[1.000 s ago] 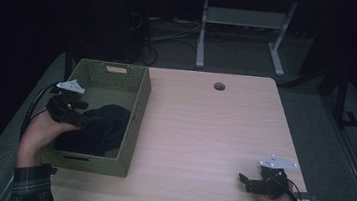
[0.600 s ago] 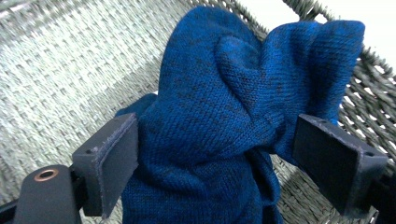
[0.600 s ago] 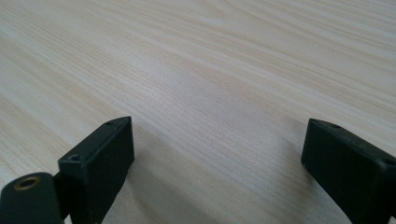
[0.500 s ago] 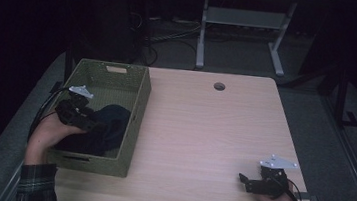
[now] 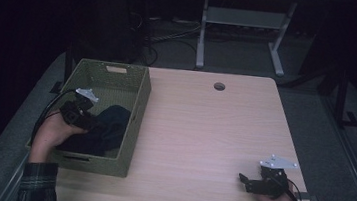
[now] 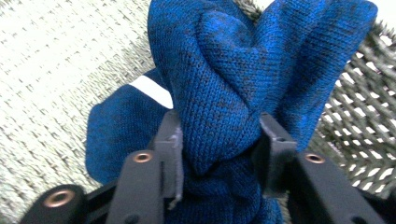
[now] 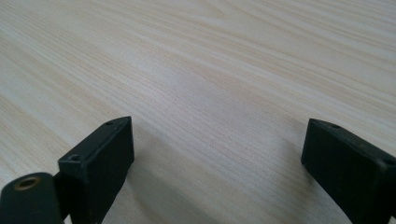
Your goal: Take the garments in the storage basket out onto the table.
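Inside the green basket, the left tongs have just been closing and now clamp a fold of blue knit cloth. Grasping step; next likely lifting it out. Right tongs rest apart on the counter.

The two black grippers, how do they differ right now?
The left gripper has just been closing and now pinches a fold of the blue knitted cloth inside the green woven basket; the right gripper stands wide open with nothing between its jaws, low over the pale wooden table. Both are hand-held.
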